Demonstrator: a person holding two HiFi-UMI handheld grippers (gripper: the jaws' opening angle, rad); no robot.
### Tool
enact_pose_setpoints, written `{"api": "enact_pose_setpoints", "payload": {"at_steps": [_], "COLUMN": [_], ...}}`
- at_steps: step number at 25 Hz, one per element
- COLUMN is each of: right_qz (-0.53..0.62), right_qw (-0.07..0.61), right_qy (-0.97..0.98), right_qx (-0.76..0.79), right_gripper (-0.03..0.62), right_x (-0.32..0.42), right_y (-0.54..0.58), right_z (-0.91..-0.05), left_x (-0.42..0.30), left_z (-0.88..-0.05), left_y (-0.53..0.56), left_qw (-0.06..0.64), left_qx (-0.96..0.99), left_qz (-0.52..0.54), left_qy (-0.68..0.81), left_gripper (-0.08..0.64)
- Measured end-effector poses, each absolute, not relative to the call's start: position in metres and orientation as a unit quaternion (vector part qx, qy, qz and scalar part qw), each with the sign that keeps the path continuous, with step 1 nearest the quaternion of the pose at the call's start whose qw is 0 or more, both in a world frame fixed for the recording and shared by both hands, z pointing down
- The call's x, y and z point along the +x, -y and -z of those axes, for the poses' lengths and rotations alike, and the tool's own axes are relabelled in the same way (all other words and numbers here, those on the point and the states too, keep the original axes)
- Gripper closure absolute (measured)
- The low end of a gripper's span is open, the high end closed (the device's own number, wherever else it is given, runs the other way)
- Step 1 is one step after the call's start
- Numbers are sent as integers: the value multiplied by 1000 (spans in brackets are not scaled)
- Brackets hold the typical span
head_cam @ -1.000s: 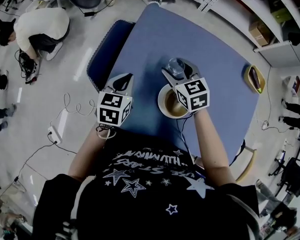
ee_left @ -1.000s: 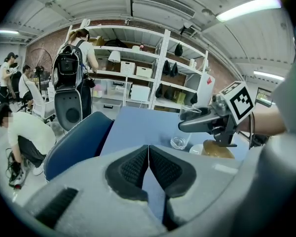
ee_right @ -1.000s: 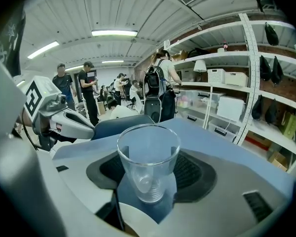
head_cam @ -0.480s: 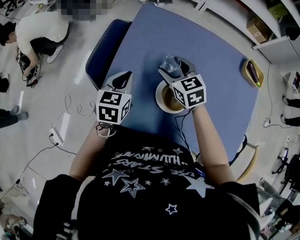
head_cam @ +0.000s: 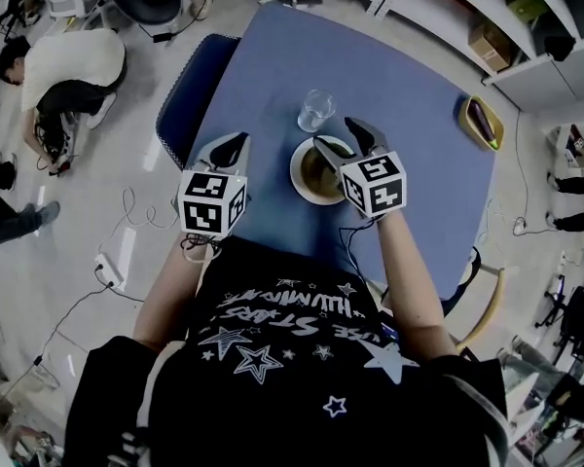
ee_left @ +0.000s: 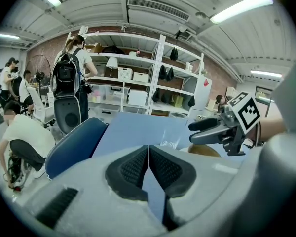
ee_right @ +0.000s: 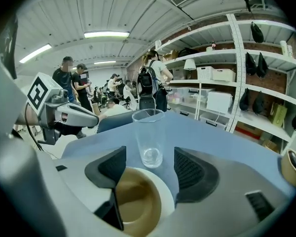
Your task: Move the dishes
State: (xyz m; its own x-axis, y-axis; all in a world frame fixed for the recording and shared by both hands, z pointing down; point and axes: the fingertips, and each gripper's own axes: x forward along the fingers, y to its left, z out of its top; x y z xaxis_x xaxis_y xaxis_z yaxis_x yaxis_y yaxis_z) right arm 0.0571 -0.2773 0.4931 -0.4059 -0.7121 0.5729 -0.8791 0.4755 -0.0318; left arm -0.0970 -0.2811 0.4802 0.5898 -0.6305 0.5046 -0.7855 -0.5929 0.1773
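Glass (head_cam: 315,111) now stands on its own, upright and empty, around the middle of the surface (head_cam: 409,154). It is just beyond the bowl (head_cam: 311,175) and not touching it. A second ago your right tool (head_cam: 339,136) had its jaws on either side of that glass. They have just been opening, and you have drawn the tool back toward the near edge. The jaws stand wide apart with nothing in their grip. The bowl sits low between them and neither pad presses on it, while the glass shows clear ahead of the tips.

That reads as a finished placement: the glass is let go, it stays standing, and your tool is clear of it.

The bowl lies nearer to the near edge, with a white rim and a brown inside, and it looks to be the next dish. Your open jaws are already over it, so taking its rim would need only a short drop.

Your left tool (head_cam: 229,150) hangs by the near left corner. Its jaws are closed together on nothing, and it plays no part in this step.
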Motion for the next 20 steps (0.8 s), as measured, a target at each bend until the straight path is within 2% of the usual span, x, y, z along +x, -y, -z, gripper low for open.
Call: {"api": "enact_pose_setpoints", "payload": {"at_steps": [15, 20], "right_qz": [-265, -291], "right_qw": [267, 266], "right_qy": [780, 766], "right_qx": [499, 508], "right_gripper": [384, 443], "right_x": [88, 95], "right_y": [215, 209], "right_z": [-532, -544], "left_x": [-75, -75], "left_z": [-485, -489], "left_y": [236, 226], "left_qw": [191, 195], "left_qx": [871, 867], "left_qz": [-215, -222], "left_qy": [397, 400], "left_gripper": [538, 538]}}
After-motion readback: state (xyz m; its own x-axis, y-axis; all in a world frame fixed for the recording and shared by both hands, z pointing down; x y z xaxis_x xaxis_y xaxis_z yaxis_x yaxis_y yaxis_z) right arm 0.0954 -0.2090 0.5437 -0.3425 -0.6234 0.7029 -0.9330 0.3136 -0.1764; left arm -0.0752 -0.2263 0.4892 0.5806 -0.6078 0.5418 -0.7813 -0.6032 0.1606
